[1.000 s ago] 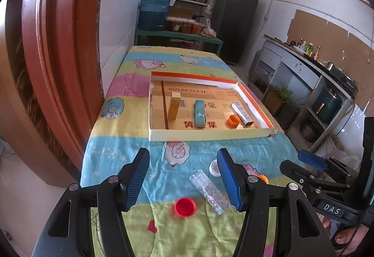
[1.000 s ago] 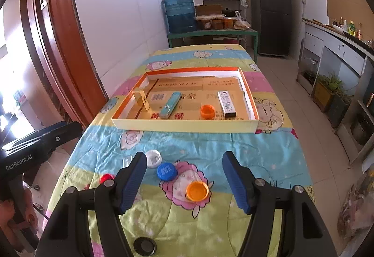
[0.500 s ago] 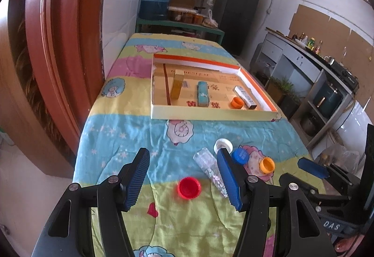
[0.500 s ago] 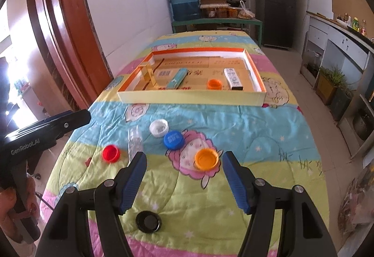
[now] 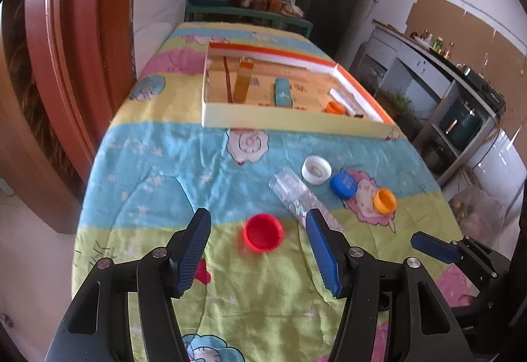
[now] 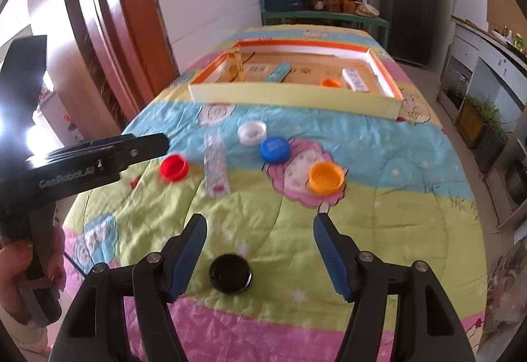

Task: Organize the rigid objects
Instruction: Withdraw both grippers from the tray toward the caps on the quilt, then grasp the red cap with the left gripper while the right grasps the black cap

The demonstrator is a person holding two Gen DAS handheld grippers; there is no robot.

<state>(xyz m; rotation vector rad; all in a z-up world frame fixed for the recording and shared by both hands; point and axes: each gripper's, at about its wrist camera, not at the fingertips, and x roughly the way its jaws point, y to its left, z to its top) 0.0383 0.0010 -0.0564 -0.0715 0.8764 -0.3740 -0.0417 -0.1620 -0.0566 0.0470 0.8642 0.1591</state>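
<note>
Loose caps lie on the cartoon-print cloth: a red cap (image 5: 263, 232) (image 6: 173, 167), a white cap (image 5: 316, 169) (image 6: 252, 132), a blue cap (image 5: 343, 184) (image 6: 274, 149), an orange cap (image 5: 384, 201) (image 6: 326, 178) and a black cap (image 6: 231, 273). A clear glitter-filled box (image 5: 303, 200) (image 6: 215, 164) lies among them. My left gripper (image 5: 258, 227) hovers open just above the red cap, nothing between its fingers. My right gripper (image 6: 260, 232) hangs open over the black cap, with the orange cap ahead to its right.
A shallow cardboard tray (image 5: 296, 123) (image 6: 296, 100) at the table's far half holds an amber block, a teal case, an orange cap and a white box. A red-brown door frame (image 5: 82, 65) stands left. Cabinets and shelves line the right side and the back.
Both grippers have come down and tilted toward the cloth. The caps now look larger and nearer, and the red cap sits between the left fingers' line. Neither opening has changed.
</note>
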